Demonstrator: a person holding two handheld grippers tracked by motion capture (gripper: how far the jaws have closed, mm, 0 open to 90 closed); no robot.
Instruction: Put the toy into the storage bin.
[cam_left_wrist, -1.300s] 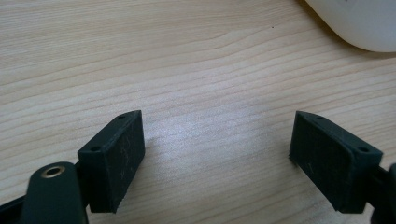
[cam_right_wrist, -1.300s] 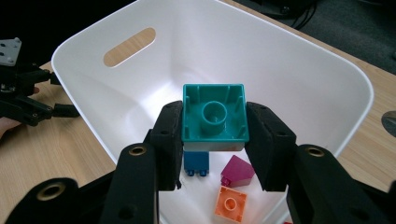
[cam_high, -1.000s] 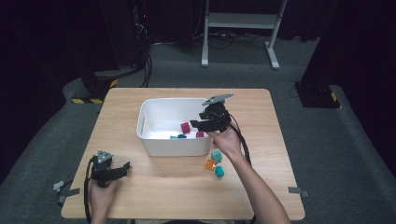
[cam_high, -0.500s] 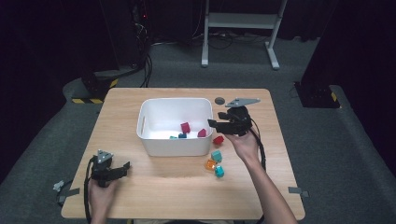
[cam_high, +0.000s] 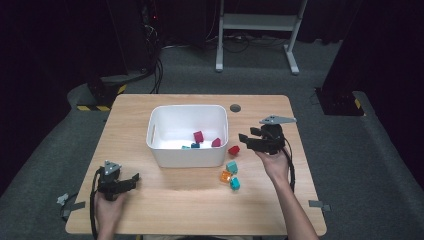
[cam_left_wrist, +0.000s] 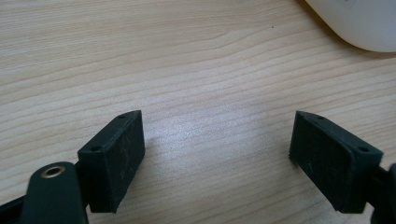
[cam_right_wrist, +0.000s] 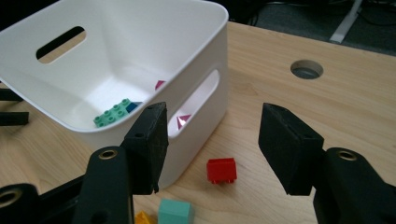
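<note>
Right gripper view puts the red block (cam_right_wrist: 222, 170) on the table just ahead of and below the right gripper (cam_right_wrist: 212, 144), framed in the gap between its two jaws, which stand spread wide and hold nothing. The block sits square on the wood with no marked long side that I can make out, just beside the near wall of the white bin (cam_right_wrist: 196, 140) but apart from it. That narrow gap on the bin side is what the next move seems to turn on: the jaw nearest the wall has little room to come down.

From the high view the right gripper (cam_high: 246, 140) is just to the right of the block, while the left gripper (cam_high: 131, 181) rests well apart near the front left corner, its jaws also spread over bare wood. So the right hand is plainly the nearer one.

A teal block (cam_high: 231, 167), an orange block (cam_high: 225, 176) and another teal block (cam_high: 235, 183) lie near, toward the person. Inside the bin are several blocks. The wooden table (cam_high: 165, 210) stands on grey carpet in a dark room.
</note>
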